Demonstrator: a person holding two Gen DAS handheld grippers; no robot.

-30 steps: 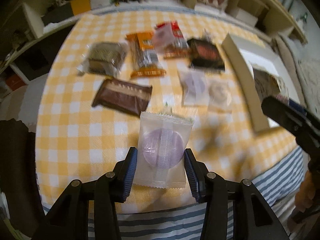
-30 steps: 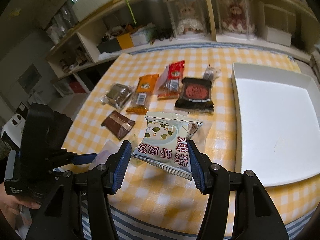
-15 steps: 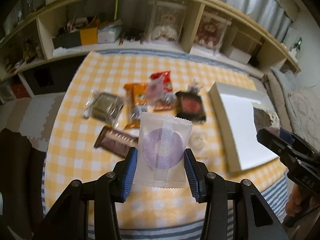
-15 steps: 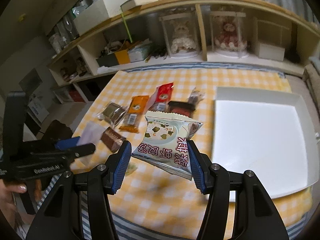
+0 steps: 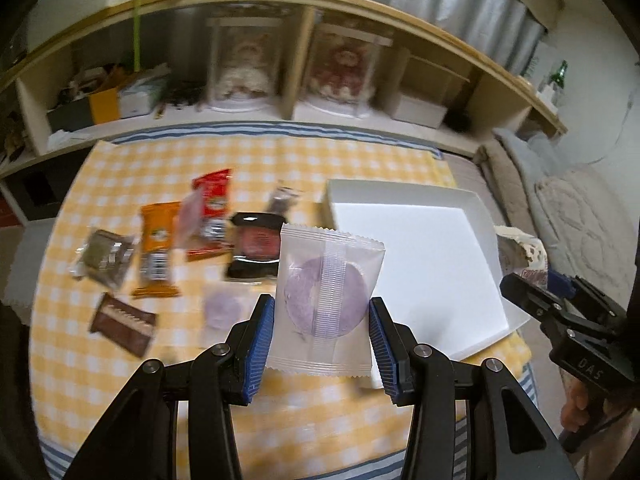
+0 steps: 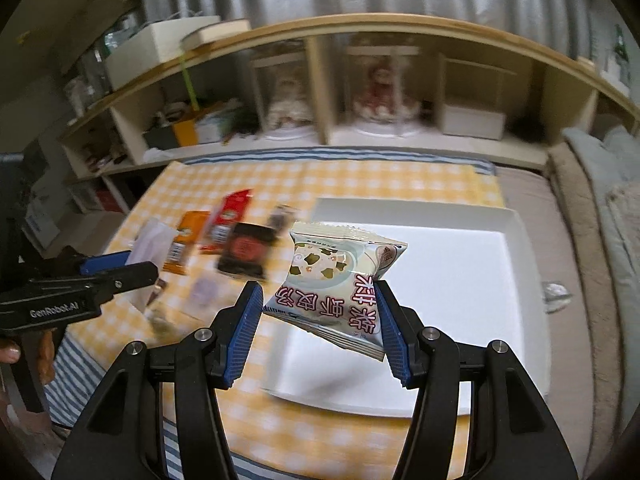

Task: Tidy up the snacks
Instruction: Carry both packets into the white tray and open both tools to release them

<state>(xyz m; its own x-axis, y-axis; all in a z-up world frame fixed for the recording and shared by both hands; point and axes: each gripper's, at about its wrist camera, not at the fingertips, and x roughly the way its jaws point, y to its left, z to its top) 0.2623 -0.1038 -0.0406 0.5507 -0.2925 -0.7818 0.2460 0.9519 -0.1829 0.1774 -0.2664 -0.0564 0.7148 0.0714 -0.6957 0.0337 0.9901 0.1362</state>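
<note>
The shallow white rectangular tray (image 6: pixel 520 264) lies bare inside, open from above. Left of it, scattered wrapped snacks (image 5: pixel 160 248) crowd the yellow-checked worktop (image 5: pixel 320 420); the near strip is free. A wooden shelf unit (image 6: pixel 328 128) closes off the far side.

A desk (image 5: pixel 248 412) draped in a yellow-and-white checked cloth (image 5: pixel 132 168) carries the snacks, with a blue-striped cloth (image 5: pixel 264 131) showing at its edges. On its right part lies a white tray (image 5: pixel 432 256). To the left lie, blurred, a red packet (image 5: pixel 212 200), an orange packet (image 5: pixel 158 248), a black packet (image 5: pixel 256 250), a clear pack of something dark (image 5: pixel 104 256), a brown bar (image 5: pixel 122 324) and a clear pack with a purple disc (image 5: pixel 222 308).
</note>
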